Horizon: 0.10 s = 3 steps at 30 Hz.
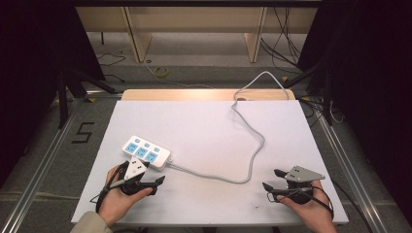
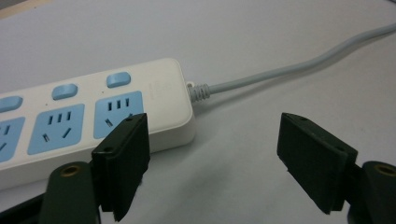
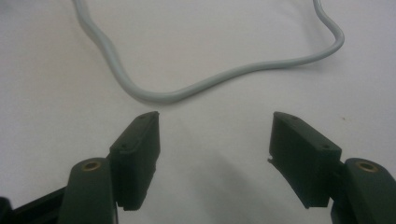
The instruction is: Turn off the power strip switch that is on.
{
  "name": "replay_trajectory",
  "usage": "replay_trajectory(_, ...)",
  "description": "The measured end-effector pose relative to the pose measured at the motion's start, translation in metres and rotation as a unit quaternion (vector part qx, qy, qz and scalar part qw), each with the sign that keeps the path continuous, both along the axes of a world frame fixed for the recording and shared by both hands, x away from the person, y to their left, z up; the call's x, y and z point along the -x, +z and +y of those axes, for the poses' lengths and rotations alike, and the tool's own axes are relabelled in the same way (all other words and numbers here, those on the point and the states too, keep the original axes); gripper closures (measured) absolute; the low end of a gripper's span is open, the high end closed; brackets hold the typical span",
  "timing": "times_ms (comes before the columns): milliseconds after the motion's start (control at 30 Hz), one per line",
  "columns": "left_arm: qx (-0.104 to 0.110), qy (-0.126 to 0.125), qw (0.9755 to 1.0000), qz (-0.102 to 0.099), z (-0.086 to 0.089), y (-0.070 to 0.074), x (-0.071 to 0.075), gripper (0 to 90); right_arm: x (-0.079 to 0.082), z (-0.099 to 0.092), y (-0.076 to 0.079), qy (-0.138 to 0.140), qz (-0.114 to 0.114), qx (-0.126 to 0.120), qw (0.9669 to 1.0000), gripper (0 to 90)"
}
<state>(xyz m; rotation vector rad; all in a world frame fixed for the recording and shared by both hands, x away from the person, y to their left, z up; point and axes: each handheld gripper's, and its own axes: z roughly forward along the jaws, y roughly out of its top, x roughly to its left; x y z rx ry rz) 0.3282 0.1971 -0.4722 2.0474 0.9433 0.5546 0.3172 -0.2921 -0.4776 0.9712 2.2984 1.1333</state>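
In the left gripper view the white power strip (image 2: 93, 116) runs off the left edge, so its full length is hidden. It lies flat near the counter's (image 1: 204, 126) near-left part, just beyond the left tongs (image 1: 158, 182), which stand open and empty. Its smooth grey cable (image 1: 252, 145) snakes rightward to the far edge. The right tongs (image 1: 272, 179) gape empty.
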Motion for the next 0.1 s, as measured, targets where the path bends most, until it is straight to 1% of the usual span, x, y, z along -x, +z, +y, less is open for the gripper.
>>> replay_trajectory(33, -0.003, -0.002, 1.0, 0.001, -0.0002, -0.001, 0.0005, 25.3, 0.0, 0.0, 0.0, 0.0, 0.0, 0.0, 1.0, 34.6)
replay_trajectory(67, -0.011, -0.004, 0.9999, -0.001, -0.0005, -0.0025, 0.0004, 25.2, -0.0002, 0.0001, 0.0, 0.001, 0.0, 0.001, 1.0, 34.6)
replay_trajectory(100, -0.011, -0.004, 0.9999, -0.001, -0.0005, -0.0025, 0.0004, 25.2, -0.0002, 0.0001, 0.0, 0.001, 0.0, 0.001, 1.0, 34.6)
